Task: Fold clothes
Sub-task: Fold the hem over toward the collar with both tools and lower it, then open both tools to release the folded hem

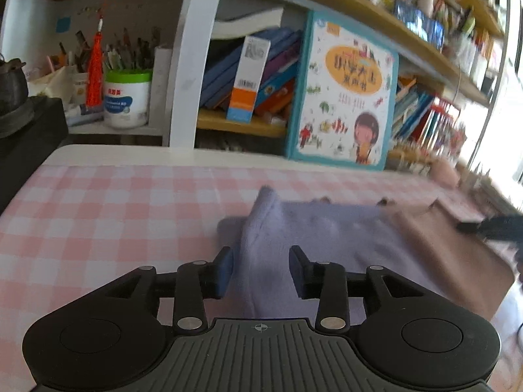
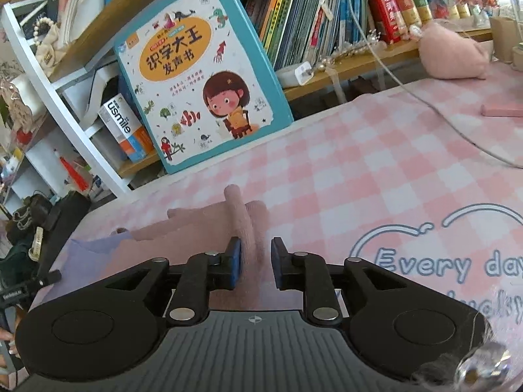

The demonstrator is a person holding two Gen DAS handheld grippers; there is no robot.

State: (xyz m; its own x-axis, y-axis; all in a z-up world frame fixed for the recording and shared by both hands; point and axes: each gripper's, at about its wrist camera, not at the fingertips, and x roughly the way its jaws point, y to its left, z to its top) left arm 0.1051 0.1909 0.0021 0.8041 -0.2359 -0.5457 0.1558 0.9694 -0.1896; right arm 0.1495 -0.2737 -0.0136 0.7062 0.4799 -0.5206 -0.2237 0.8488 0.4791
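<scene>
- Left gripper (image 1: 261, 269): jaws partly apart, the cloth (image 1: 313, 228) between them, pads clear of it.
- Right gripper (image 2: 256, 263): jaws narrow, straddling a raised pink fold.
- Cloth lies on the tabletop (image 1: 114, 202).

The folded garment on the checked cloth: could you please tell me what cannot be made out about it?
- Left wrist view: the garment is motion-blurred; its near edge is hidden behind the left gripper.
- Right wrist view: the right gripper body covers the near part; whether its jaws pinch the pink fold is unclear.
</scene>
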